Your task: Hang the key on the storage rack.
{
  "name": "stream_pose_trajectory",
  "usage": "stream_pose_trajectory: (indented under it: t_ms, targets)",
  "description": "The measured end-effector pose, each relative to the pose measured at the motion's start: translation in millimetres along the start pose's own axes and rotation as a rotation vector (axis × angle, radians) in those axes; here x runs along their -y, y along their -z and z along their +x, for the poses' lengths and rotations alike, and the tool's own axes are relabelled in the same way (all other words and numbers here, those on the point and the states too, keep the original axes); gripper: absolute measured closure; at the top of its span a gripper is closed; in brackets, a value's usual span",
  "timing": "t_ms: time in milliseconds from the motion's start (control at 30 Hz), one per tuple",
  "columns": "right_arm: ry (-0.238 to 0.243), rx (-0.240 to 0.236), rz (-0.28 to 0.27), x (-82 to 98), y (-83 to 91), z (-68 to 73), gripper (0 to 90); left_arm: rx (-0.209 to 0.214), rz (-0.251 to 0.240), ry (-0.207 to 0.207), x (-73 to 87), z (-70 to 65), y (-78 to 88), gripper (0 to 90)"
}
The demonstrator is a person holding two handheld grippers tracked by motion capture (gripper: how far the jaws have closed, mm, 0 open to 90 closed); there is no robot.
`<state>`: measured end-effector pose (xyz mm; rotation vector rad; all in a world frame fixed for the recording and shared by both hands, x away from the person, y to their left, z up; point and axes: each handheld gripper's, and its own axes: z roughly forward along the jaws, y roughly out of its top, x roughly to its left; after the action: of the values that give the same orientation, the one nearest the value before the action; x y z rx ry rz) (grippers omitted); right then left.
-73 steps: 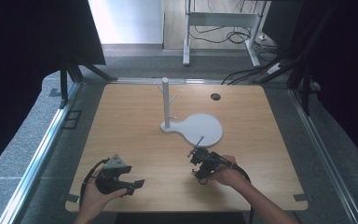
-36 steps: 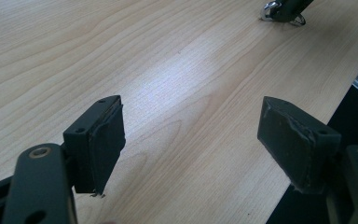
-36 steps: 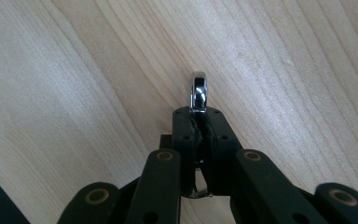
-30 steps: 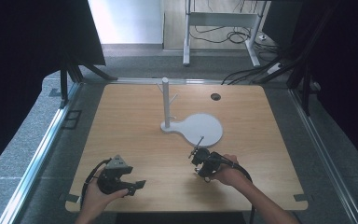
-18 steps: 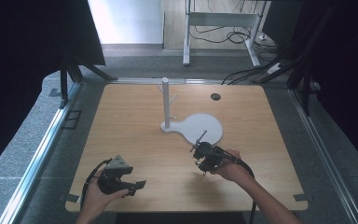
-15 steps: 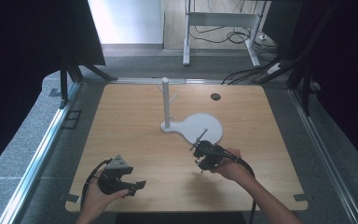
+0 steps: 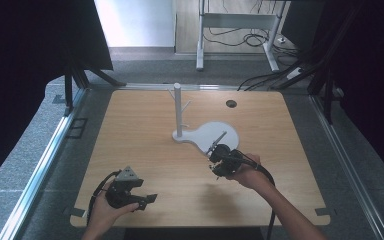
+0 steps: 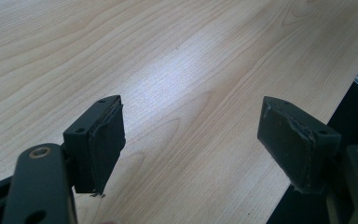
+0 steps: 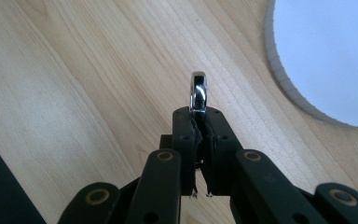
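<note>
- The pale wooden tabletop [image 7: 145, 135] is the largest thing and carries all the rest; a small dark round hole [image 7: 231, 103] sits near its far edge.
- A white stand [image 7: 215, 134] lies near the middle, with a flat rounded base plate and a thin upright post [image 7: 178, 107] bearing short pegs at its left end.
- The left claw [image 8: 191, 140] rests low at the near left of the tabletop in the person's left hand [image 7: 105, 212]; its two black padded jaws stand wide apart over bare wood, grasping nothing.
- The right claw [image 9: 199, 116], held in the right hand [image 7: 250, 175], hovers just beside the near edge of the white base plate, its jaws clenched on a small thing.
- That thing, a slim shiny chrome metal piece [image 9: 198, 91] with a rounded tip, sticks out beyond the pinched pads, above the wood and near the plate's rim; the high view shows it as a thin rod slanting over the plate.
</note>
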<state>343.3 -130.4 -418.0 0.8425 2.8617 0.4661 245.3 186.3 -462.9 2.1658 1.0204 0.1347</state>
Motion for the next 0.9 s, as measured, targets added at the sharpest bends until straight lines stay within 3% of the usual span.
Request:
stream_pose_trajectory:
  t_ms: [133, 900]
  targets:
    - [-0.011, -0.018, -0.020, -1.3, 2.8, -2.7, 84.1, 0.000, -0.002, 0.001, -0.1, -0.7, 0.2, 23.5]
    - [-0.042, 0.021, -0.051, -17.3, 12.6, -20.8, 84.0, 0.006, 0.015, -0.011, -0.4, -2.0, -2.5, 23.4]
